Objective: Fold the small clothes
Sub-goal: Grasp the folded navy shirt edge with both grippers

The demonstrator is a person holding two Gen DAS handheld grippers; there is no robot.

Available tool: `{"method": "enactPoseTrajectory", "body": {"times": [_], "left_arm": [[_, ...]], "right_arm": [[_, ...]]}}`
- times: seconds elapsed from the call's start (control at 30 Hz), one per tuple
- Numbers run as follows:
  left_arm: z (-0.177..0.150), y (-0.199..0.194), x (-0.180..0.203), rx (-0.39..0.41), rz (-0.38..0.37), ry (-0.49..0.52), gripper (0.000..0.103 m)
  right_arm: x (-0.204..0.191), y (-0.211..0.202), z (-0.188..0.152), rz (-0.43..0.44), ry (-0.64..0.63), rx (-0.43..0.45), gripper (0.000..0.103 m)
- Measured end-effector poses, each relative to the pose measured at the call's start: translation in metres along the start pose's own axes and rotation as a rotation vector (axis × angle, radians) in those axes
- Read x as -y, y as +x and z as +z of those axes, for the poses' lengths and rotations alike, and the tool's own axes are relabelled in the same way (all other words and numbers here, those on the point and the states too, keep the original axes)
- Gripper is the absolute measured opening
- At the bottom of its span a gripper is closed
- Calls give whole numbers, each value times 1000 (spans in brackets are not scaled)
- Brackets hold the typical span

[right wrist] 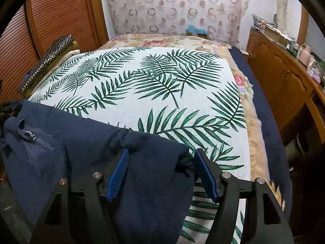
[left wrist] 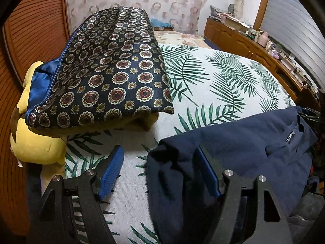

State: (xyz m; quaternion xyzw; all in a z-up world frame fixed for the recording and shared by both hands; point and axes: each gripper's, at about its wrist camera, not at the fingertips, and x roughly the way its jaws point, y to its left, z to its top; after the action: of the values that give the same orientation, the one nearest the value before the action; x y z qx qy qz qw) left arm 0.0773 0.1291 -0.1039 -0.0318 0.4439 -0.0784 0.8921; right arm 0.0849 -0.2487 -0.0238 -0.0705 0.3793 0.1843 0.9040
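Observation:
A navy blue garment (left wrist: 233, 152) with a small label lies rumpled at the near edge of the leaf-print cloth on the bed; it also shows in the right wrist view (right wrist: 85, 146). My left gripper (left wrist: 158, 152) is open, its jaws straddling the garment's left edge, right finger (left wrist: 207, 170) over the fabric. My right gripper (right wrist: 162, 156) is open, its jaws straddling the garment's right corner, with the fabric between the blue pads.
A dark folded cloth with medallion print (left wrist: 101, 75) lies on a yellow plush cushion (left wrist: 34, 140) at the left. The leaf-print cloth (right wrist: 154, 93) covers the bed. A wooden cabinet (right wrist: 284, 77) with clutter runs along the right, a slatted wooden door (right wrist: 44, 20) on the left.

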Motion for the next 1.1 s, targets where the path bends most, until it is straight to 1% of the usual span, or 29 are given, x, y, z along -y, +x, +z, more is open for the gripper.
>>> {"method": "enactPoseTrajectory", "body": {"times": [0.07, 0.17, 0.23, 0.3, 0.37, 0.43, 0.47, 0.53, 0.57, 0.6, 0.63, 0.67, 0.73, 0.77, 0.8, 0.83, 0.87, 0.97, 1.03, 1.1], "left_arm": [[1, 1, 1, 0, 0, 4, 74], [2, 1, 2, 2, 0, 9, 73], [2, 1, 3, 1, -6, 19, 67], [2, 2, 4, 0, -15, 27, 64], [2, 2, 6, 1, -16, 30, 56], [1, 1, 10, 3, -35, 40, 43], [1, 1, 12, 3, -36, 44, 41], [0, 1, 15, 3, -46, 46, 30], [0, 1, 16, 5, -48, 44, 26], [0, 0, 17, 5, -57, 42, 17], [-1, 0, 18, 7, -66, 40, 16], [-2, -2, 20, 17, -55, 43, 16], [-3, -5, 25, 30, -46, 44, 13], [-4, -8, 27, 46, -47, 40, 13], [-5, -13, 29, 61, -51, 39, 12], [-5, -17, 28, 73, -53, 37, 12], [-5, -24, 30, 93, -56, 34, 12], [-7, -51, 34, 159, -78, 26, 12], [-11, -70, 35, 207, -82, 16, 10], [-16, -90, 37, 250, -102, 0, 10]], "right_arm": [[2, 2, 1, 4, 7, 0, 70], [5, 5, -1, 1, 13, 5, 76], [6, 7, -1, 4, 17, 12, 77], [7, 7, -3, 7, 13, 18, 77], [7, 6, -5, 11, 11, 23, 77], [8, 6, -6, 16, 10, 26, 77], [8, 6, -6, 20, 10, 28, 77], [7, 5, -7, 25, 4, 28, 77], [7, 5, -7, 31, -1, 28, 75], [5, 5, -7, 38, -9, 29, 70], [3, 5, -7, 41, -18, 29, 68], [1, 4, -7, 44, -30, 26, 64], [-2, 3, -9, 56, -46, 23, 53], [-3, 1, -10, 69, -54, 25, 39], [-5, -1, -11, 85, -58, 26, 27], [-5, -3, -12, 94, -61, 29, 22], [-6, -6, -13, 96, -66, 33, 15], [-9, -26, -15, 100, -77, 70, 12], [-10, -49, -16, 103, -78, 116, 12], [-12, -74, -17, 115, -78, 164, 12]]}}
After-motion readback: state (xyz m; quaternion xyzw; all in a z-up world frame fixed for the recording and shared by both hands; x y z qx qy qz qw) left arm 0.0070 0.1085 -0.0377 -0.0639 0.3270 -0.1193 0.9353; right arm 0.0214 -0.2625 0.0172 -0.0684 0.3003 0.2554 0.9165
